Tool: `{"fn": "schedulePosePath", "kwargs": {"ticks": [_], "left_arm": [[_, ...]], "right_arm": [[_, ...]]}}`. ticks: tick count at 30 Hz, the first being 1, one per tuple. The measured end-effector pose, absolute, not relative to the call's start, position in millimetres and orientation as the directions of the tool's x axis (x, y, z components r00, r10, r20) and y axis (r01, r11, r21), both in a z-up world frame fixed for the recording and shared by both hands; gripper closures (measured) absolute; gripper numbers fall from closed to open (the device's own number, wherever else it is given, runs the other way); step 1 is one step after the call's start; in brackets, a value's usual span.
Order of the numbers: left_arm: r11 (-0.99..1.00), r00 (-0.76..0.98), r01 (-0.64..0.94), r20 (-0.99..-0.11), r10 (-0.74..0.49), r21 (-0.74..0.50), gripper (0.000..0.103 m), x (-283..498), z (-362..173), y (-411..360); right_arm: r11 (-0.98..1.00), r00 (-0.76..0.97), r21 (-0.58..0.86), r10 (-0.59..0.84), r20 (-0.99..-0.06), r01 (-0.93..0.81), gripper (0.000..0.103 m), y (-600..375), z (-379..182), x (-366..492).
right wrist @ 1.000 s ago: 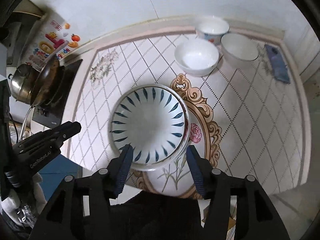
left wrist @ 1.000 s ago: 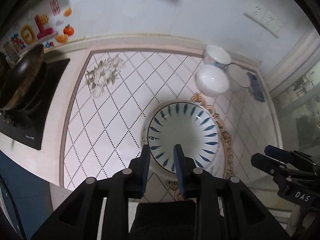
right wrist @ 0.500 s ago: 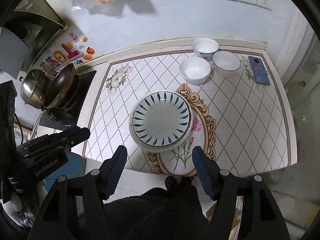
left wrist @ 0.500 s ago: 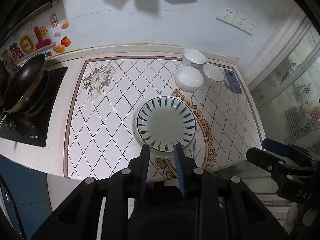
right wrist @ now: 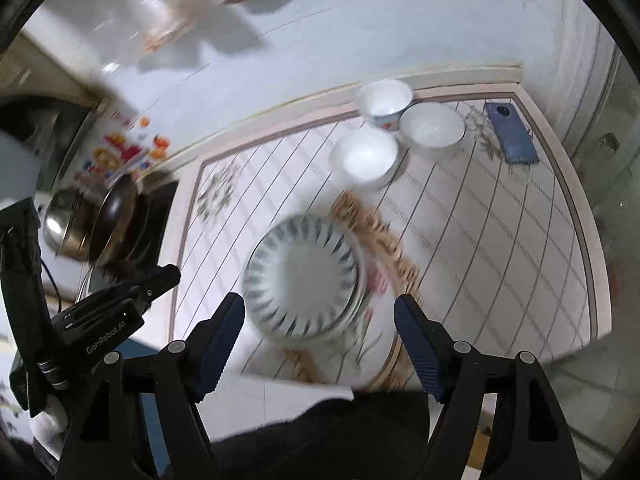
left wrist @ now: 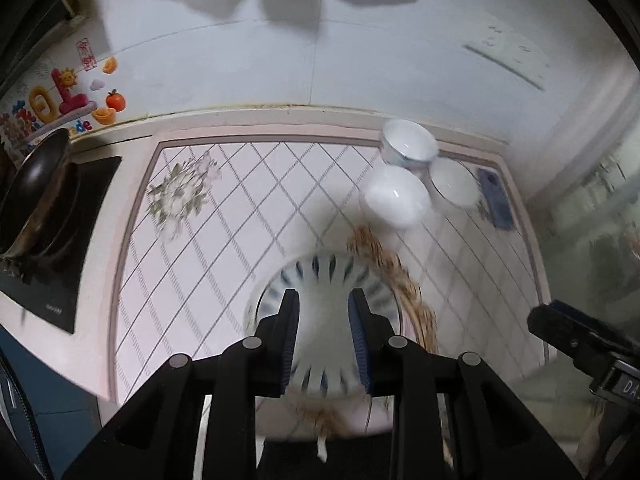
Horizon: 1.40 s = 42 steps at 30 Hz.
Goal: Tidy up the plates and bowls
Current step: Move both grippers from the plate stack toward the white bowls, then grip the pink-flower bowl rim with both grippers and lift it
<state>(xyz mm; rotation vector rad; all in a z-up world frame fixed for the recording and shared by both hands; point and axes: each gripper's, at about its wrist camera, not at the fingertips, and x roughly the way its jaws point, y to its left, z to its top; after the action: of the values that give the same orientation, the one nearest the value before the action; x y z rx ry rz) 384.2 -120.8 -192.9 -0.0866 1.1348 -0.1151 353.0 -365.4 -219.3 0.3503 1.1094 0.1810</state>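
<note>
Three white bowls [right wrist: 364,156] cluster behind the striped plates [right wrist: 302,276] on the surface [right wrist: 500,248]. The left hand-held gripper [left wrist: 323,336] hangs narrowly parted and empty; the right hand-held gripper [right wrist: 320,344] gapes wide, empty.

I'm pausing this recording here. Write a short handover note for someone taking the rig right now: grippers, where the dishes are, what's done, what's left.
Left gripper: jaws partly apart, empty, above the blue-patterned plates.
Right gripper: wide open, empty, just short of the same plates.
Plates: stacked at the front middle of the counter.
Three white bowls: separate, clustered at the back near the wall, beside a blue phone.
Done: plates look stacked.
Left: probably nest the bowls. Both views are blurred, so check first.
</note>
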Motion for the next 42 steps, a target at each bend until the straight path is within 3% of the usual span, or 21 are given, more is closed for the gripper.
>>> {"fn": "schedulePosePath", "kwargs": {"ticks": [7,13,16,19,21,23,25,29,42], "left_arm": [[0.983,0.289,-0.005,-0.941,-0.177,-0.186,0.08,500,-270,-161],[0.967,0.189,-0.04,-0.952,-0.24,-0.252,0.08,553,-325,-177],[0.947,0.145,-0.061,-0.942,-0.304,-0.315,0.08,570,-344,-180],[0.938,0.123,-0.075,-0.937,-0.327,-0.338,0.08,579,-357,-182],[0.938,0.126,-0.073,-0.936,-0.328,-0.339,0.08,582,-359,-184],[0.947,0.145,-0.057,-0.941,-0.307,-0.317,0.08,584,-359,-186],[0.957,0.174,-0.028,-0.944,-0.281,-0.29,0.087,581,-355,-191],[0.976,0.201,0.019,-0.955,-0.216,-0.217,0.088,571,-349,-201],[0.977,0.24,0.116,-0.949,-0.204,-0.181,0.089,494,-305,-238]], "right_arm": [[0.915,0.37,0.394,0.339,-0.865,0.084,0.023,-410,-298,472],[0.889,0.277,0.431,0.38,-0.883,0.155,0.024,-427,-371,547],[0.867,0.255,0.465,0.416,-0.873,0.179,0.03,-429,-394,568],[0.845,0.228,0.498,0.455,-0.861,0.196,0.045,-428,-413,583],[0.839,0.225,0.509,0.466,-0.855,0.194,0.065,-427,-423,589],[0.825,0.225,0.531,0.49,-0.842,0.192,0.077,-427,-430,593],[0.813,0.235,0.553,0.509,-0.828,0.185,0.086,-424,-433,595],[0.842,0.246,0.517,0.475,-0.845,0.151,0.086,-416,-429,597],[0.851,0.261,0.515,0.477,-0.839,0.103,0.087,-435,-393,537]]}}
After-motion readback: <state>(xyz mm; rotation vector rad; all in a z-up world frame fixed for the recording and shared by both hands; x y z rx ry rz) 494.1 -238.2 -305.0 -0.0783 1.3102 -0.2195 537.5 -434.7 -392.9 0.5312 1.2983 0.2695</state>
